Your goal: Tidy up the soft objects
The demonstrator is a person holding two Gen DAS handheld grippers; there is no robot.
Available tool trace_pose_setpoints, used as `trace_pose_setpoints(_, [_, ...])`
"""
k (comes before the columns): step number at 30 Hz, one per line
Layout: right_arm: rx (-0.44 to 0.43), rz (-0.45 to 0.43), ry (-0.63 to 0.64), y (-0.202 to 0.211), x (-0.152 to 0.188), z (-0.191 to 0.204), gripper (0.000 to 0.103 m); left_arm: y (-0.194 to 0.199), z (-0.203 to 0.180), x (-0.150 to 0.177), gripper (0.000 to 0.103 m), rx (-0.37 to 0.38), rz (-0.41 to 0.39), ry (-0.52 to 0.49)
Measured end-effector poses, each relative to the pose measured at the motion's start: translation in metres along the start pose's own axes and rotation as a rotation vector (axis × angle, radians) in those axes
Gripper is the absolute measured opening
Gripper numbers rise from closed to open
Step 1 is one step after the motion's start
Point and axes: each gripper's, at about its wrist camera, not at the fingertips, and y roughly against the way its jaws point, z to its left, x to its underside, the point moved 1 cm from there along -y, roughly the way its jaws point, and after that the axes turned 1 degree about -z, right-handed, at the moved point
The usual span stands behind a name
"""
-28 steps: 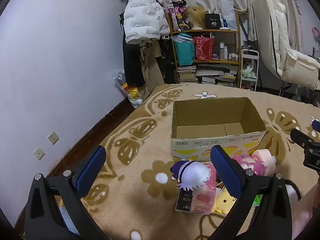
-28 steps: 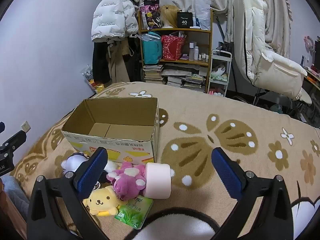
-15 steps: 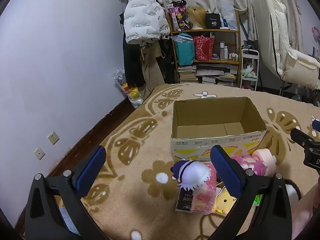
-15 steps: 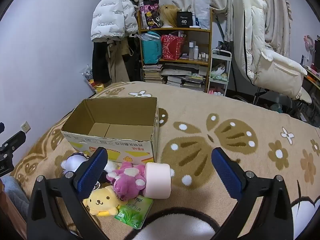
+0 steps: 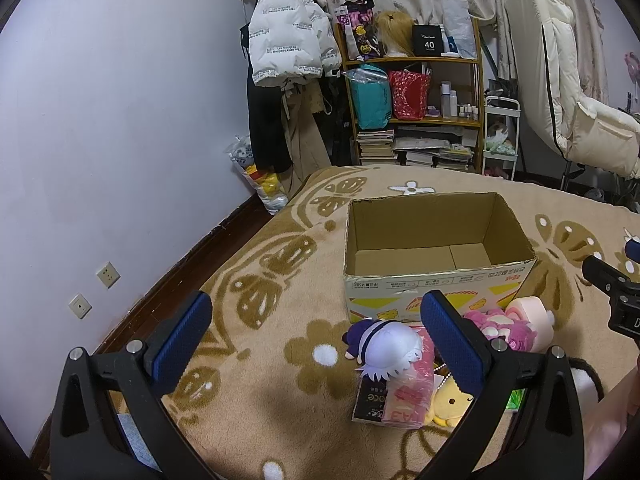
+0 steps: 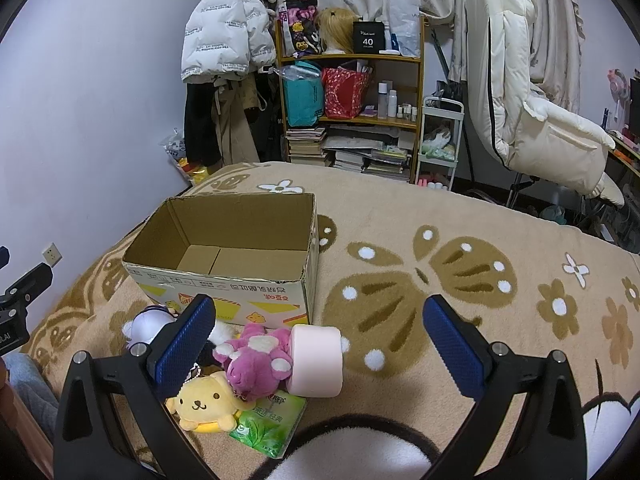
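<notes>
Soft toys and tissue packs lie heaped on the blanket against the near wall of an open cardboard box.

Both the left gripper and the right gripper hover with jaws wide apart, nothing between the blue pads. Just under the right gripper's left finger sit a yellow dog plush, a magenta plush and a pink roll, touching one another; a green tissue pack with Chinese print lies nearest. To their left a white-haired doll rests on a pink pack. The box wall carries red Chinese lettering, upside down. Far off, a black box on the shelf reads "40"; a white puffer jacket bears repeated lettering, too small to read.
</notes>
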Motion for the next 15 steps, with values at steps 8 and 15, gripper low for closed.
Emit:
trace_pose_setpoints(8, [0.001, 0.002, -0.002, -0.0008, -0.0002, -0.0002, 0.103, 0.0, -0.0003, -0.0004, 0.103, 0.001, 0.001, -0.001])
trace_pose_setpoints(15, [0.001, 0.002, 0.0, -0.0005, -0.0004, 0.0001, 0.103, 0.0003, -0.0008, -0.0008, 0.103, 0.0, 0.002, -0.001])
